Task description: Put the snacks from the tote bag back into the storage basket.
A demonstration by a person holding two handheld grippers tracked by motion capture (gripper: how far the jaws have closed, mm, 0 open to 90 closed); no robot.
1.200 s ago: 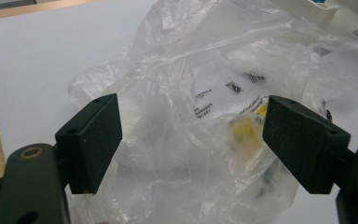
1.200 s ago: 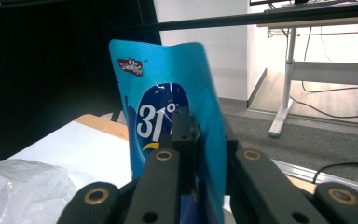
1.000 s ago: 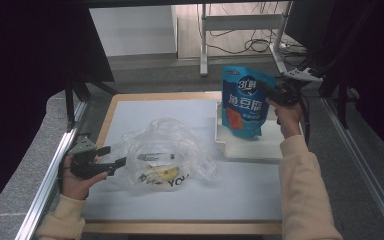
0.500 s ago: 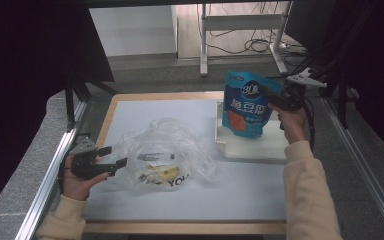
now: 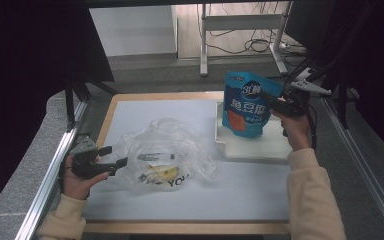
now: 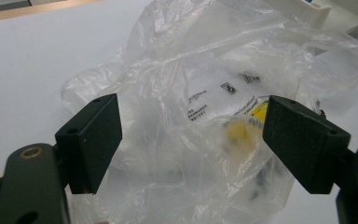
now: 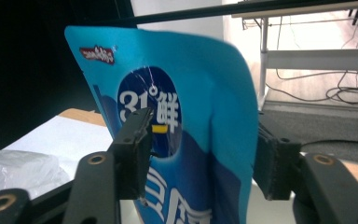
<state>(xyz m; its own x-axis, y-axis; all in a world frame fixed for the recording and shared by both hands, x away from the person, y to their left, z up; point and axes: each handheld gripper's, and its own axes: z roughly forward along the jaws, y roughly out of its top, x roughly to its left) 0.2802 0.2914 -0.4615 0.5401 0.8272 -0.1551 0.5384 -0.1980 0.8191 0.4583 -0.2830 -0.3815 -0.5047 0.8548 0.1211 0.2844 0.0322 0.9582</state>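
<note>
Blue pouch [image 5: 247, 105] upright at upper right of the high view, base in the white tray [image 5: 257, 147]. Right gripper [image 5: 275, 104] at the pouch's right edge, jaws just been opening, pouch between them; in the right gripper view [image 7: 200, 158] both pads look just clear of the pouch. Left gripper [image 5: 114, 156] at lower left, jaws wide apart, at the edge of the clear plastic bag [image 5: 167, 155], centre left on the white table [image 5: 230, 195]; yellow item inside [image 6: 244, 123].
</note>
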